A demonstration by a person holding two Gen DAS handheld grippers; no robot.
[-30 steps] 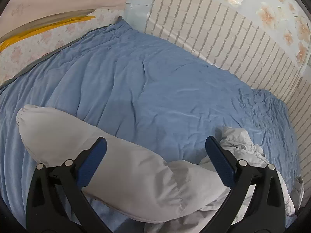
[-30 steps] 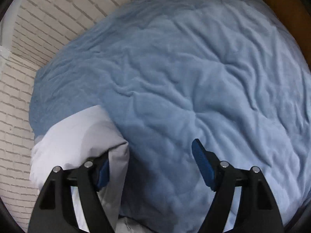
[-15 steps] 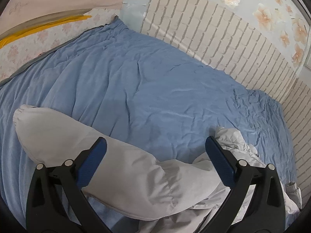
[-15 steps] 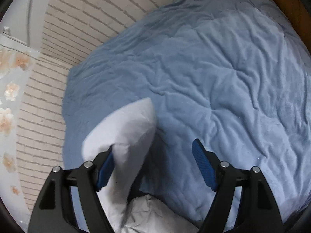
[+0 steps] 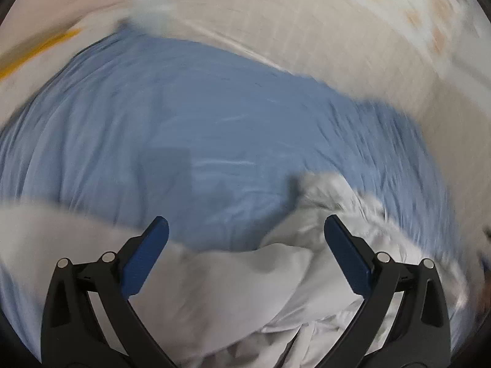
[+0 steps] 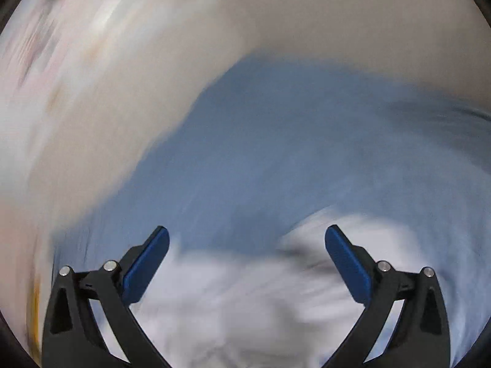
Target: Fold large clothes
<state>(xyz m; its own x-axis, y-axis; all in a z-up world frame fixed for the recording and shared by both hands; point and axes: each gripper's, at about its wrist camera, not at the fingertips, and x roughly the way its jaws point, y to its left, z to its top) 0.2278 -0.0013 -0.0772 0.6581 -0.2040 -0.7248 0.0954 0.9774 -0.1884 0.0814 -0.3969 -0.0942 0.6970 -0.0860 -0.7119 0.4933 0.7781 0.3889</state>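
A pale grey puffy jacket [image 5: 233, 288] lies crumpled on the blue bedspread [image 5: 214, 122], one sleeve stretching to the left and a fur-trimmed part [image 5: 334, 190] at the right. My left gripper [image 5: 245, 233] is open and empty just above it. In the right wrist view the image is heavily blurred; the jacket [image 6: 239, 300] shows as a pale mass below my right gripper [image 6: 245, 236], which is open and empty over the bedspread [image 6: 276, 141].
A pale brick-pattern wall [image 5: 337, 40] borders the bed at the back and right. A floral sheet with a yellow stripe [image 5: 40, 49] lies at the far left. The wall [image 6: 92, 92] fills the upper left of the right wrist view.
Both views are now motion-blurred. The right gripper has swung sharply, so the jacket now sits under and right of it. The left gripper has shifted and the sleeve sits further left. Both jaws stay open.
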